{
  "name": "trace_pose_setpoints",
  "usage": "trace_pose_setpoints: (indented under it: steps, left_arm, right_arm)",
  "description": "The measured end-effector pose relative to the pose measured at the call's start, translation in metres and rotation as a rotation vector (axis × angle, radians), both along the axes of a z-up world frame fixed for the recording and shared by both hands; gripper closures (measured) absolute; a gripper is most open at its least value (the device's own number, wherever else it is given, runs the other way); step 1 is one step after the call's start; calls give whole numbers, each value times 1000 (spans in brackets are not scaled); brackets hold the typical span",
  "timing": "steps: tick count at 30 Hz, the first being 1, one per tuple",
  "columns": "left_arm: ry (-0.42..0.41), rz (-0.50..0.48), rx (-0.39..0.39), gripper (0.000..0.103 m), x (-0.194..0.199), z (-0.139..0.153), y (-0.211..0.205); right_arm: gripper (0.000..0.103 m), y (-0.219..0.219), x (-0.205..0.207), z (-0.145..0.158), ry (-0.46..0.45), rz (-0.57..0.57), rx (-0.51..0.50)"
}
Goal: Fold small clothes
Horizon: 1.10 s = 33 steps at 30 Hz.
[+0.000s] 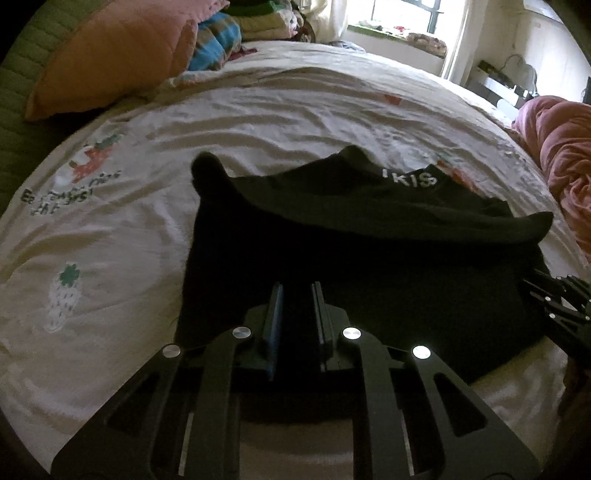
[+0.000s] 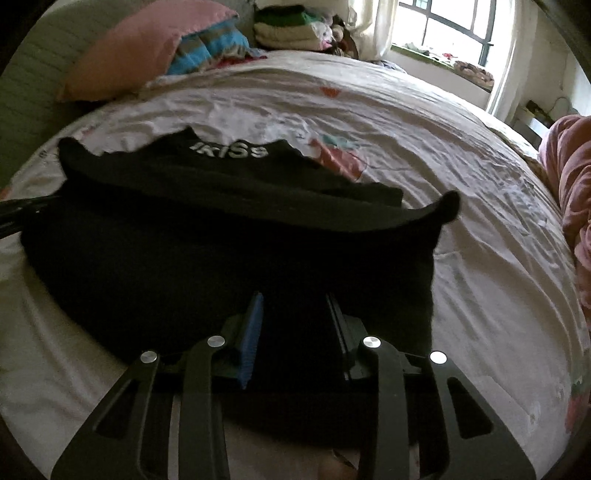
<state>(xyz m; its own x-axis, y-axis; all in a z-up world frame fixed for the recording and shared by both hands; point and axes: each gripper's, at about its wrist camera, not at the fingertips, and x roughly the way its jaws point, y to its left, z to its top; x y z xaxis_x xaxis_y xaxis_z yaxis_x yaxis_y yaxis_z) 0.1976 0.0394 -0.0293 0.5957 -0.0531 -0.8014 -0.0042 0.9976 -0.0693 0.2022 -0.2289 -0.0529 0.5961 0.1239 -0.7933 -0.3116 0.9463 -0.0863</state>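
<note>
A small black garment (image 1: 369, 251) with white lettering on its waistband lies on the bed sheet (image 1: 129, 229); it also shows in the right wrist view (image 2: 221, 251). Its near part is folded up over the far part. My left gripper (image 1: 297, 291) sits over the garment's near edge, jaws apart by a narrow gap, with dark cloth between them. My right gripper (image 2: 295, 299) sits over the near right part of the garment, jaws wider apart, with black cloth between them. The right gripper's body shows at the left view's right edge (image 1: 561, 299).
The white sheet (image 2: 461, 192) has printed cartoon patterns. An orange-pink pillow (image 1: 118, 51) and a striped blanket (image 1: 214, 40) lie at the head. Folded clothes (image 2: 284, 26) are stacked at the back. A pink quilt (image 1: 569, 162) bunches at the right. A window (image 2: 454, 22) is beyond.
</note>
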Motion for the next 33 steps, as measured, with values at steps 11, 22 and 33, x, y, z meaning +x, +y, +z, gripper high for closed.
trace_pose_setpoints:
  steps: [11,22,33]
  left_arm:
    - [35,26,0,94,46,-7,6]
    - [-9,106,-43,94,83,9,34]
    - [-17,219,-87,75,80,1,73]
  right_arm:
    - [73,2,65,-4,27,-97,24]
    - [73,-32,92,15,-94,-232,242]
    - [62,-77,82,28,-148,-270,164]
